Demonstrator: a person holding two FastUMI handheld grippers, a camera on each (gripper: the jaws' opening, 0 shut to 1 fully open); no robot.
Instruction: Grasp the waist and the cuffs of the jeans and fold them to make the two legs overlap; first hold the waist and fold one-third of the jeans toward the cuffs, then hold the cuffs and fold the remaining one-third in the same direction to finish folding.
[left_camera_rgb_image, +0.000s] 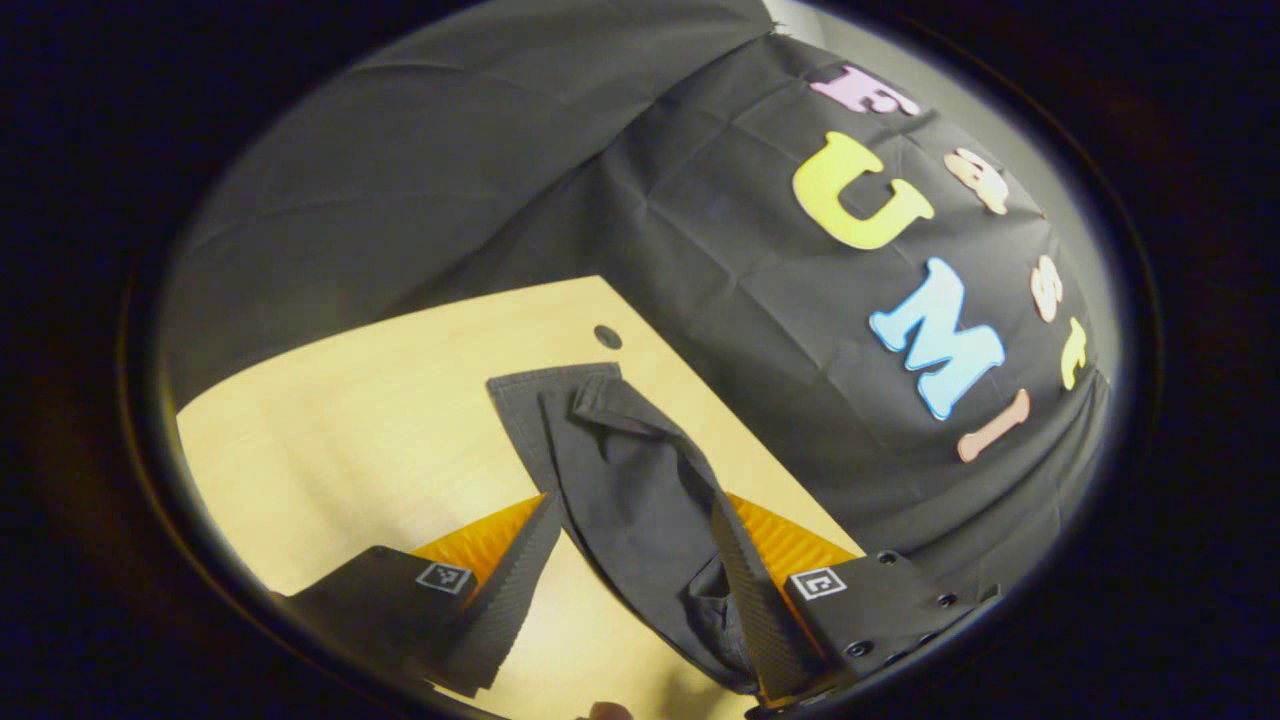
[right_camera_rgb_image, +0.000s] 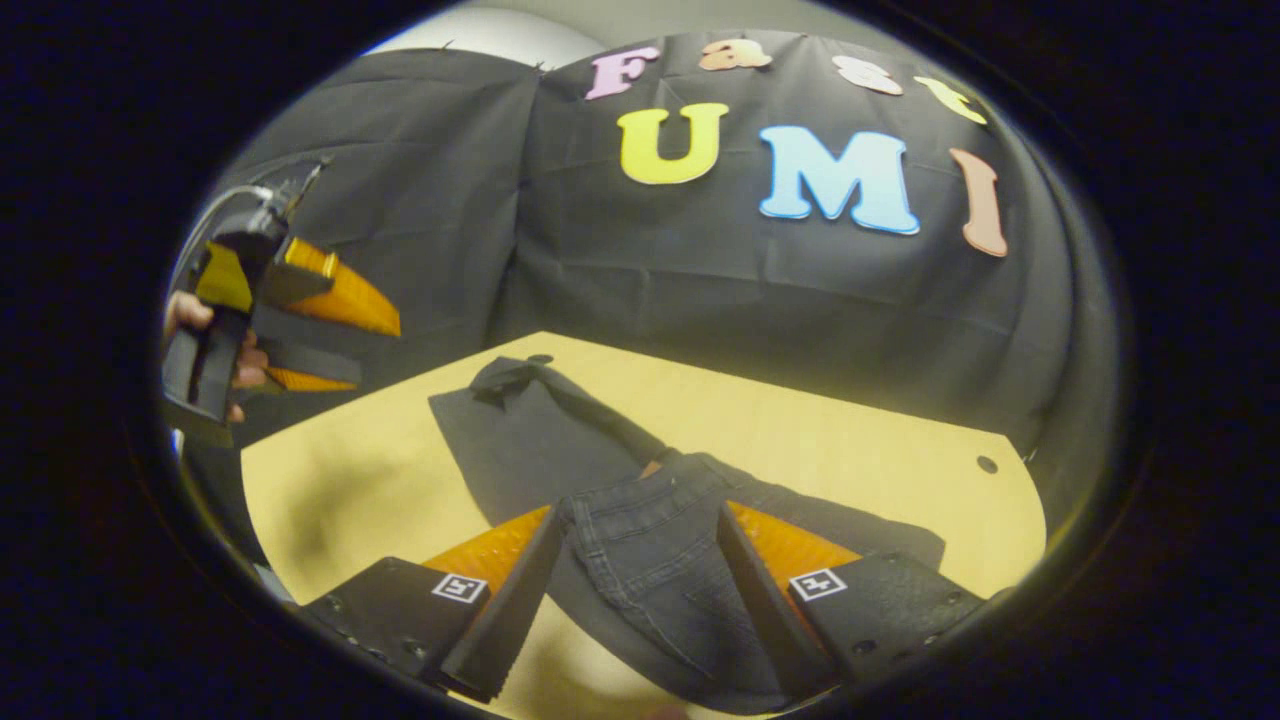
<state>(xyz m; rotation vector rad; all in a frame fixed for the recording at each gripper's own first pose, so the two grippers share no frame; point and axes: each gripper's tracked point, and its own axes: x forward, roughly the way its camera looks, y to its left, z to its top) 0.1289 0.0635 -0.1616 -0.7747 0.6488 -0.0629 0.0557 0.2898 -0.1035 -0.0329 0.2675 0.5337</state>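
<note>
Dark jeans (left_camera_rgb_image: 630, 470) lie lengthwise on the light wooden table (left_camera_rgb_image: 380, 420), with the cuffs at the far end (left_camera_rgb_image: 555, 385). My left gripper (left_camera_rgb_image: 630, 505) hovers open above them, and cloth shows between and under its fingers. In the right gripper view the jeans' waist part (right_camera_rgb_image: 650, 560), with its pocket stitching, lies between the spread fingers of my right gripper (right_camera_rgb_image: 636, 512), which is open and low over it. One leg (right_camera_rgb_image: 500, 440) lies flat and the other (right_camera_rgb_image: 600, 410) is twisted into a narrow strip. The left gripper (right_camera_rgb_image: 290, 310) is held up by a hand at the far left.
The table (right_camera_rgb_image: 850, 440) has a small round hole (right_camera_rgb_image: 987, 464) near its right edge and another (left_camera_rgb_image: 607, 336) by the cuffs. Black cloth walls close in behind the table. Bare wood lies to the left of the jeans (right_camera_rgb_image: 340, 490).
</note>
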